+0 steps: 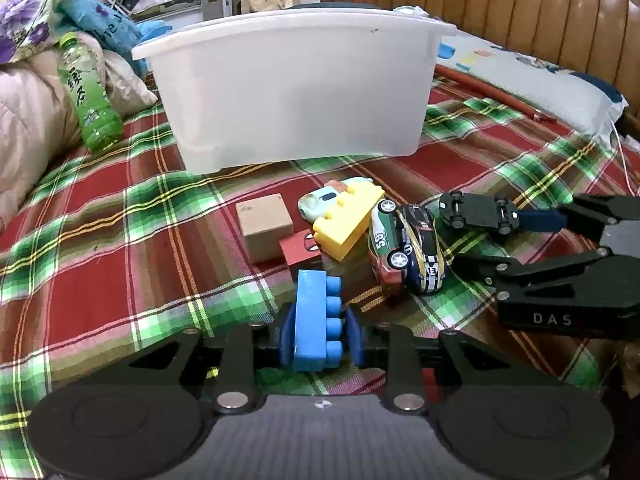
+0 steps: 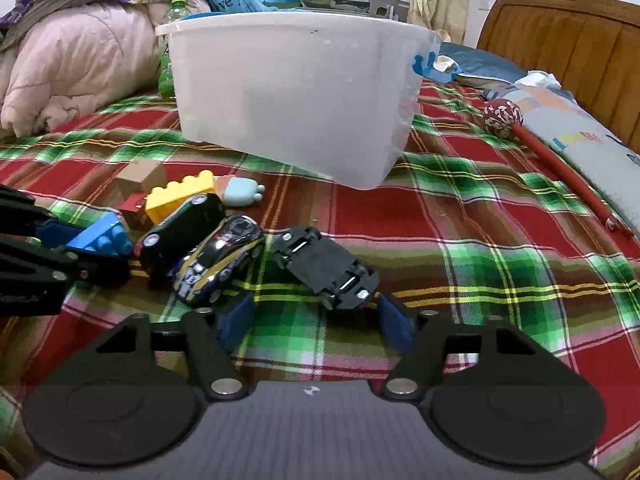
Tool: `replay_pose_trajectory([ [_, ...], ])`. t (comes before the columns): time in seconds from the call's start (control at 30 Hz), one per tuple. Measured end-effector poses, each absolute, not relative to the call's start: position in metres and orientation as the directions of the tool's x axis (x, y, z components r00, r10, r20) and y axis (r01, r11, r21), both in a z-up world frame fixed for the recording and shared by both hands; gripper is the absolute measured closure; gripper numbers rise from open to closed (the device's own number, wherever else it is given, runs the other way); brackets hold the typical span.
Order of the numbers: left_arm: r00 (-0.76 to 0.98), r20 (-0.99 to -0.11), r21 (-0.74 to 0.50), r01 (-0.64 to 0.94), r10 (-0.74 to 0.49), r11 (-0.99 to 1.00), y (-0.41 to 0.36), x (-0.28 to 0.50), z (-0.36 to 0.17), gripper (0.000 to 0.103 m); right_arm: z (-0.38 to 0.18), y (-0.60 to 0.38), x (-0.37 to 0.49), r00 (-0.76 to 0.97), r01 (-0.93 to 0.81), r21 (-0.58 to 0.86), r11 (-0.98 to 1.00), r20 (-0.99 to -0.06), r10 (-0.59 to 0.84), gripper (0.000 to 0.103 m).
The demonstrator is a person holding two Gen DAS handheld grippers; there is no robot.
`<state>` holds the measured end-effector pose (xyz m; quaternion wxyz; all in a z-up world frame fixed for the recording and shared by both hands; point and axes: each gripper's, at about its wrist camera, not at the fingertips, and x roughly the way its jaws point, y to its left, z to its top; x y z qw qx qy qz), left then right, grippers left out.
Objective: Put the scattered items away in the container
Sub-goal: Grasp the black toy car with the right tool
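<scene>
A white plastic bin [image 1: 296,92] stands on the plaid bed; it also shows in the right wrist view [image 2: 296,92]. My left gripper [image 1: 320,332] is shut on a blue toy brick [image 1: 316,320], also seen in the right wrist view [image 2: 102,236]. My right gripper [image 2: 316,320] is open, its pads on either side of an upside-down black toy car [image 2: 324,266], which also shows in the left wrist view [image 1: 478,212]. A yellow brick [image 1: 348,222], a wooden cube [image 1: 266,226], a red block [image 1: 300,250], a pale blue toy [image 1: 320,202] and two toy cars [image 1: 404,248] lie in a pile.
A green bottle [image 1: 90,92] leans on a pink quilt [image 1: 28,120] at the left. A red stick with a ball end [image 2: 560,168] lies at the right beside a pillow [image 2: 588,148]. A wooden headboard [image 1: 520,12] stands behind.
</scene>
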<state>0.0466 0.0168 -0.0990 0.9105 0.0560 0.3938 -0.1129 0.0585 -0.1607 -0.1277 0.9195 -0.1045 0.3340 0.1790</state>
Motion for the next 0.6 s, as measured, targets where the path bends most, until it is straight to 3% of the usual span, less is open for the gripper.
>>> replay_pose_trajectory([
  [0.33, 0.664, -0.729, 0.020, 0.263, -0.166, 0.965, 0.0211, 0.0413, -0.0955, 0.078, -0.1221, -0.1575, 0.0565, 0.705, -0.361, -0.018, 0.932, -0.660, 0.260, 0.073],
  [0.5, 0.668, -0.723, 0.015, 0.272, -0.177, 0.962, 0.0219, 0.0392, -0.0921, 0.078, -0.1267, -0.1582, 0.0525, 0.712, -0.368, -0.035, 0.929, -0.653, 0.258, 0.074],
  [0.6, 0.661, -0.731, 0.027, 0.274, -0.168, 0.961, 0.0206, 0.0393, -0.0956, 0.078, -0.1304, -0.1572, 0.0495, 0.729, -0.360, -0.054, 0.931, -0.639, 0.245, 0.066],
])
